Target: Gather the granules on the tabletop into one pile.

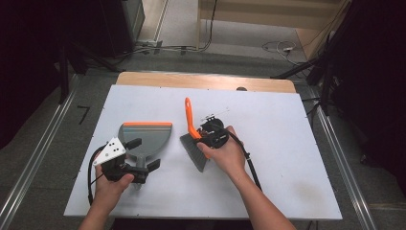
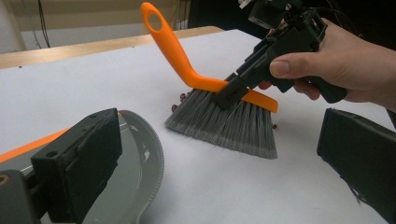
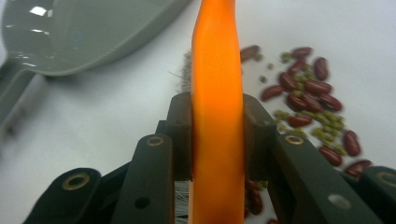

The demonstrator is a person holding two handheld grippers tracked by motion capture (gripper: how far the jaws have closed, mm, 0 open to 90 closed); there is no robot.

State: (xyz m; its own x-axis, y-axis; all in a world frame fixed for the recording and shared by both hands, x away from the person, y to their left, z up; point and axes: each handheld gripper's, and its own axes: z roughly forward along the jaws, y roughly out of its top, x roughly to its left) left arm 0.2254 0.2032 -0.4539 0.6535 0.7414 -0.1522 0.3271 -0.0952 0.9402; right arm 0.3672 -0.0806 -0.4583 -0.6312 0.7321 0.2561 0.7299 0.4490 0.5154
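From above, the brush [image 1: 194,136] is seen gripped by the right tool [image 1: 203,139] mid-counter [image 1: 287,158], just beside the dustpan [image 1: 145,136]; open room lies all around.

In the left gripper view, the left tool [image 2: 210,158] is seen open around the dustpan handle, not pressing.

In the right gripper view, beans [image 3: 308,93] are seen beside the brush. Sweeping them panward seems next.

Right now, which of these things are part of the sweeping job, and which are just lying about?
In use:
- brush, clamped in the right gripper
- dustpan, with the left gripper at its handle, fingers spread
- spilled beans beside the brush

Lying about:
- cables on the floor beyond the table
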